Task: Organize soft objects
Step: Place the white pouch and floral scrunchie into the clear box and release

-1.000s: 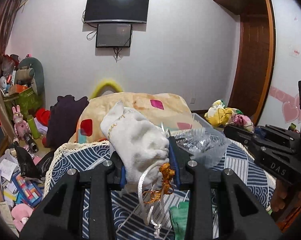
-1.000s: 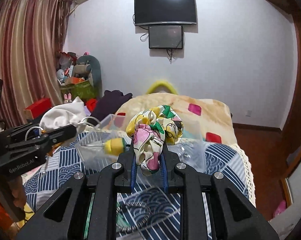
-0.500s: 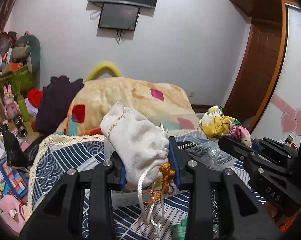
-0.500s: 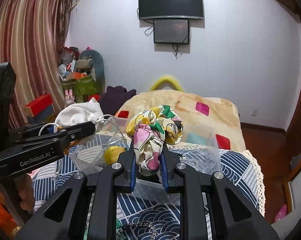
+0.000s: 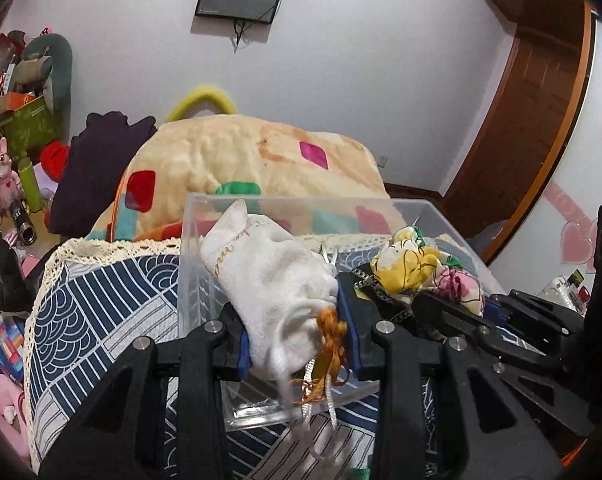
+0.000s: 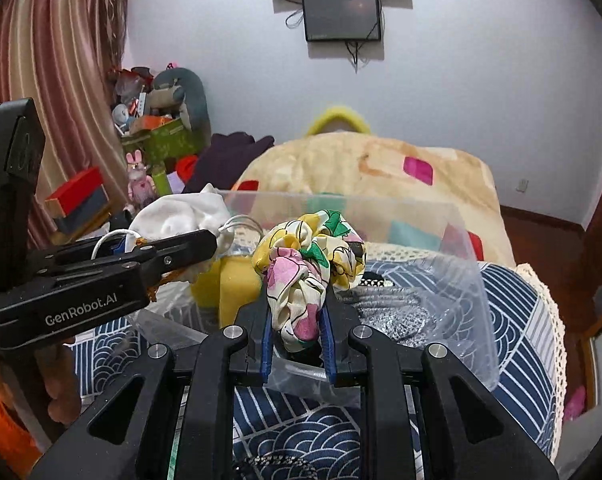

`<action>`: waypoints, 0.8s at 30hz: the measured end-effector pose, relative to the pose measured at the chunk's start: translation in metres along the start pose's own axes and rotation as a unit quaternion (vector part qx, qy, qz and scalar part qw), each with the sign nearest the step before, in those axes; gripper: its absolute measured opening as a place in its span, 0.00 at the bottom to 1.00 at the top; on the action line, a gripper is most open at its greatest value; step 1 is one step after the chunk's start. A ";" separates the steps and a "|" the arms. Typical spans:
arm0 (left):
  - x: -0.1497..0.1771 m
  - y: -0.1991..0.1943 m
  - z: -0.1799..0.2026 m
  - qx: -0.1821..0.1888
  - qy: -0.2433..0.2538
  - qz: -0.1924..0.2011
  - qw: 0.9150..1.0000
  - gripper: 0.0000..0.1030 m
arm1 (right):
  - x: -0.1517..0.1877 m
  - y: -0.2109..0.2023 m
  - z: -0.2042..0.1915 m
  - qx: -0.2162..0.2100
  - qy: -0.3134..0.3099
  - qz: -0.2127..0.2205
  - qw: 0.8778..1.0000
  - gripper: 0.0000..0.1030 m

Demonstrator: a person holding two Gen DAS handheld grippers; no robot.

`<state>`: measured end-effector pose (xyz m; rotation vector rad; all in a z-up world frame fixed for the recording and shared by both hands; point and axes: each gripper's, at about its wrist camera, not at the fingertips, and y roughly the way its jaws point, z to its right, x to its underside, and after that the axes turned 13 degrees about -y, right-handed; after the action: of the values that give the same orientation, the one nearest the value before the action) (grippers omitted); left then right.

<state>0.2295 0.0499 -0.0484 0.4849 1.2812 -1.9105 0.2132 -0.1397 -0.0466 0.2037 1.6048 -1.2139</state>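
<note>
The left gripper (image 5: 297,328) is clamping a white pouch (image 5: 273,276), its cords dangling over the clear bin's (image 5: 189,248) near wall; the right gripper (image 6: 295,340) is pinching a floral scrunchie (image 6: 309,264) above the same bin, which is sitting on the blue cloth (image 5: 101,312).
</note>
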 end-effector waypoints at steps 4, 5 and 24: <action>0.003 0.004 -0.002 -0.007 0.004 -0.006 1.000 0.34 | -0.001 0.004 -0.003 0.000 -0.005 -0.008 1.000 0.17; 0.004 0.005 -0.002 -0.008 0.005 -0.009 1.000 0.35 | -0.001 0.005 -0.002 0.000 -0.006 -0.009 1.000 0.18; 0.017 -0.026 0.004 -0.005 0.033 -0.010 0.999 0.55 | 0.005 -0.015 -0.004 0.025 -0.021 -0.002 0.999 0.53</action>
<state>0.1989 0.0451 -0.0428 0.5351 1.3416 -1.9166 0.1986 -0.1453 -0.0418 0.2054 1.5408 -1.2549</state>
